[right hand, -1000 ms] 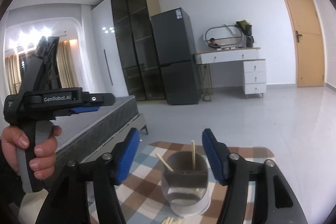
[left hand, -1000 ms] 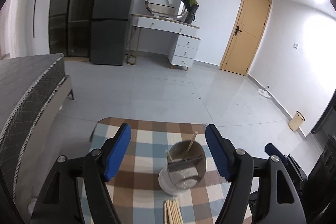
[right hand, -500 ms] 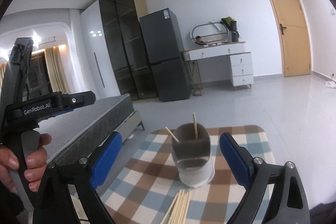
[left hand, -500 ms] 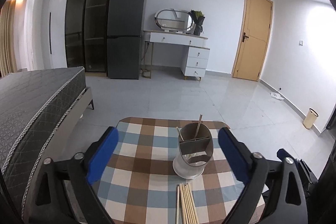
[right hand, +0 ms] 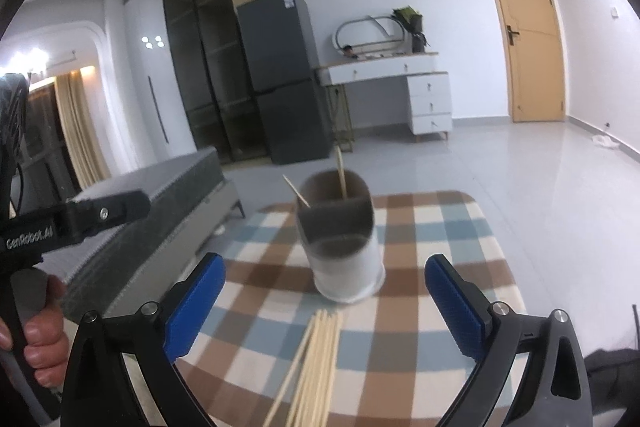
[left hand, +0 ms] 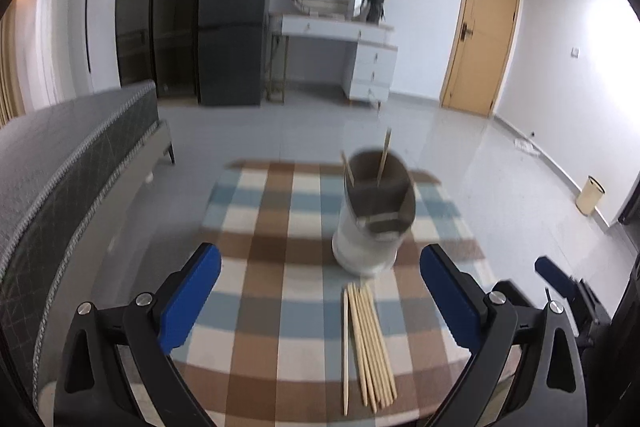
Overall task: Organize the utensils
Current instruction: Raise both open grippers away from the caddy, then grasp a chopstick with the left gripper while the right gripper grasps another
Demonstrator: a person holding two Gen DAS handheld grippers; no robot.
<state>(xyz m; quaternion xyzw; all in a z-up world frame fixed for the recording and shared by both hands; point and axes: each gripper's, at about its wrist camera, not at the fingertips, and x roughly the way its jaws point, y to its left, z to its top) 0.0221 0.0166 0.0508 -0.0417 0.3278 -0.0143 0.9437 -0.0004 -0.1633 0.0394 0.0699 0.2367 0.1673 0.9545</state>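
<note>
While we look along both tools, going left to right:

Bed [left hand: 72,163]: we see it far left, dark and quilted, beside the table.
Left hand [right hand: 38,343]: we see it at the left edge of the right view, fingers wrapped round the handle of the left tool.
Left gripper [left hand: 320,291]: we find its blue pads wide apart, with nothing between them but tablecloth and the near ends of the loose sticks; neither pad touches anything.
Table [left hand: 280,347]: we see a checked cloth of brown, blue and cream over it.
Loose chopsticks [left hand: 366,343]: we count a small bundle lying flat on the cloth, just near of the holder, pointing near to far.
Holder [left hand: 370,223]: we see a white cup with a dark insert standing upright right of the table's centre; its outline is blurred.
Chopsticks in holder [left hand: 384,157]: we see two leaning in the far compartment.
Right gripper [right hand: 325,291]: we find its jaws opening, empty, pads either side of the holder's base and clear of it.
Door [right hand: 524,27]: we see it far right, shut.
</note>
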